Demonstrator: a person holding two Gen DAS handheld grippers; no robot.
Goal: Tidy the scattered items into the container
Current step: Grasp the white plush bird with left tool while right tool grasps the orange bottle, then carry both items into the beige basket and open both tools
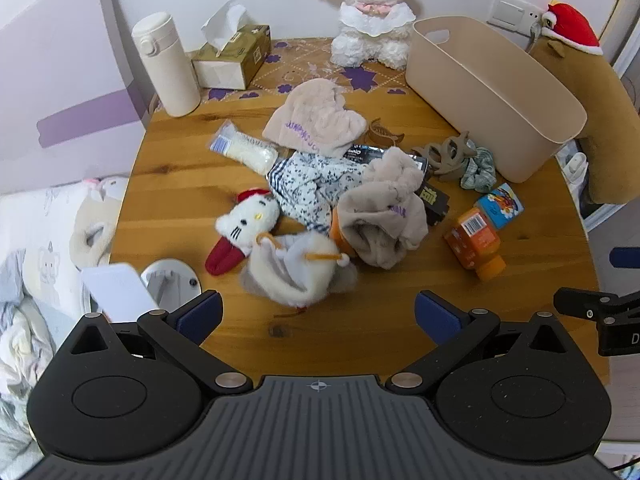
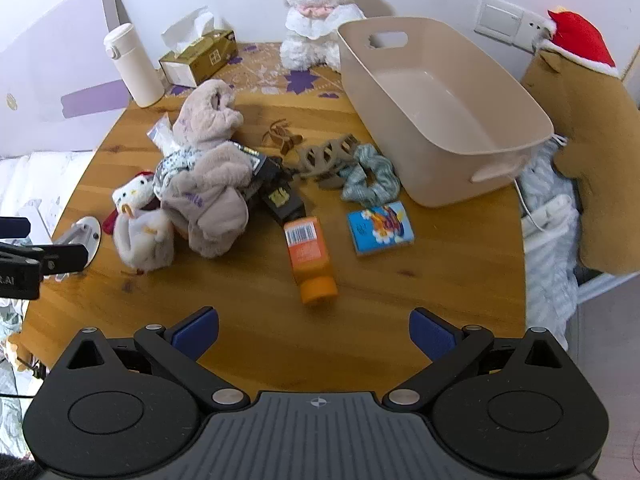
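A beige plastic bin (image 1: 496, 92) (image 2: 440, 92) stands empty at the table's back right. Scattered items lie on the wooden table: beige fuzzy cloths (image 1: 384, 216) (image 2: 212, 204), a floral cloth (image 1: 312, 184), a white cat plush (image 1: 248, 220) (image 2: 132, 196), a white goose plush (image 1: 296, 272) (image 2: 144, 240), an orange bottle (image 1: 474, 244) (image 2: 310, 256), a blue packet (image 1: 500, 204) (image 2: 380, 228), a green scrunchie (image 1: 478, 172) (image 2: 370, 180), a hair claw (image 1: 448, 156) (image 2: 324, 156). My left gripper (image 1: 318, 314) is open and empty in front of the goose. My right gripper (image 2: 314, 328) is open and empty just before the bottle.
A white flask (image 1: 166, 64), a tissue box (image 1: 232, 56) and a white lamb plush (image 1: 372, 12) stand at the back of the table. A brown plush with a red hat (image 1: 592, 92) leans at the right. A bed (image 1: 40, 264) lies left of the table.
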